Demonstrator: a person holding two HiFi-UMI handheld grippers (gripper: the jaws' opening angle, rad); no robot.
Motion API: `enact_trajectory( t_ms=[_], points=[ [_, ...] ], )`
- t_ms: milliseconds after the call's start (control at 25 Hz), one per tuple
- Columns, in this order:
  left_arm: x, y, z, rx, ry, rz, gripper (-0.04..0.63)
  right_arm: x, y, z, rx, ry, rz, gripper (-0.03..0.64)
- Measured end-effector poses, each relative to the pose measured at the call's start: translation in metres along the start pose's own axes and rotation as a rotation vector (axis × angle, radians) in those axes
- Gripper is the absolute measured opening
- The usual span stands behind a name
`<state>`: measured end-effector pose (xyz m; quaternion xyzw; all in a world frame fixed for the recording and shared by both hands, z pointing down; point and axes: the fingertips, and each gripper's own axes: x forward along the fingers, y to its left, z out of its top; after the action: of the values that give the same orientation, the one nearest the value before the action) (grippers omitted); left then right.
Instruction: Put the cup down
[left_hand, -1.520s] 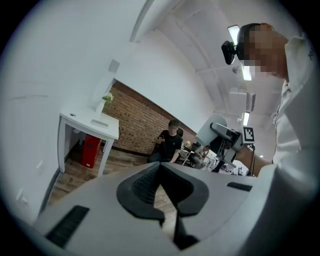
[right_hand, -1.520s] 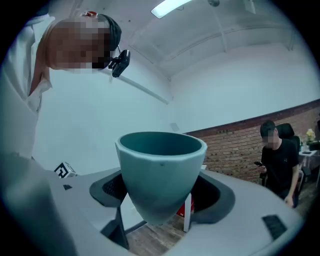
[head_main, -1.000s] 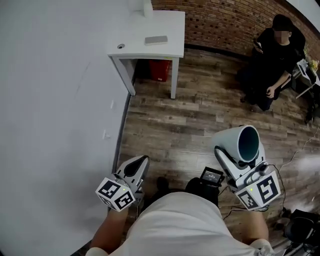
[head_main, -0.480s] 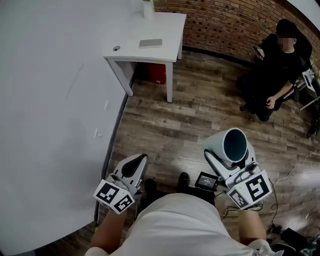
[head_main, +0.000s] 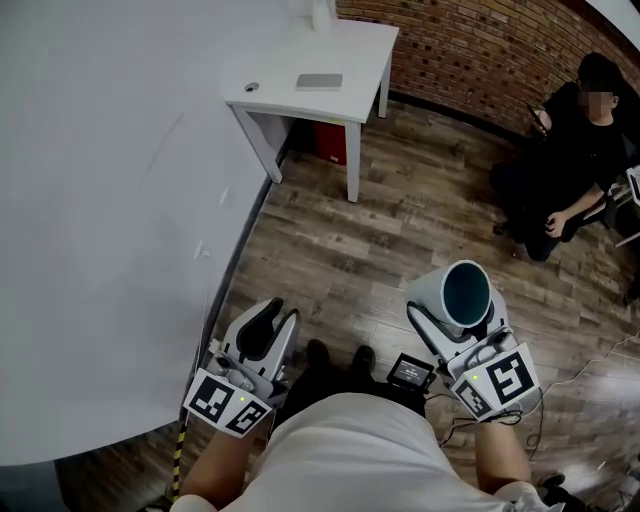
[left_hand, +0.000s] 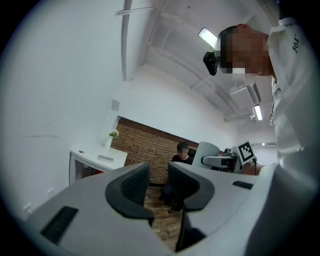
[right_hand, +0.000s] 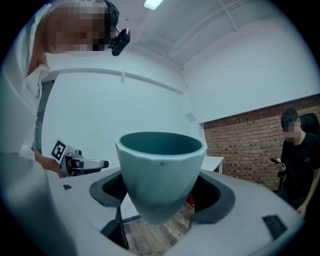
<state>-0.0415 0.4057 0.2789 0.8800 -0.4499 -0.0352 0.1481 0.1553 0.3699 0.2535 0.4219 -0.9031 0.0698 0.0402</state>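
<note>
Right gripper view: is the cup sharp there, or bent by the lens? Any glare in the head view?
Right gripper view: cup sharp, evenly lit; only the edges bend and darken. Head view: no glare, though the white wall looks featureless.

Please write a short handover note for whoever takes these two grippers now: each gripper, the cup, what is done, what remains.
Left gripper: empty, jaws apart, just been opening.
Right gripper: closed on the teal cup, upright, in the air over the wooden floor.
Done: the cup is in the grip.
Left: set it down, probably on the white table, then release.
</note>
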Motion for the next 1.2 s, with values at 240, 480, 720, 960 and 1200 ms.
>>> enact_trajectory(
  t_ms=[240,480,720,960,1200],
  points=[
    [0.008,-0.003,0.011,0.03,-0.004,-0.023,0.106,0.011,0.004,-0.003,-0.003,-0.005,-0.007,0.383],
    [0.019,-0.01,0.005,0.018,0.023,-0.049,0.106,0.015,0.005,-0.011,0.011,0.004,-0.003,0.383],
    [0.031,-0.007,0.004,0.019,0.031,-0.044,0.106,0.021,-0.005,-0.012,0.013,0.003,0.003,0.383],
    [0.046,-0.01,0.001,0.011,0.038,-0.043,0.106,0.023,-0.019,-0.014,0.006,0.015,0.018,0.383],
    [0.06,-0.009,-0.002,0.004,0.043,-0.037,0.106,0.027,-0.034,-0.015,0.001,0.019,0.026,0.382]
  ],
)
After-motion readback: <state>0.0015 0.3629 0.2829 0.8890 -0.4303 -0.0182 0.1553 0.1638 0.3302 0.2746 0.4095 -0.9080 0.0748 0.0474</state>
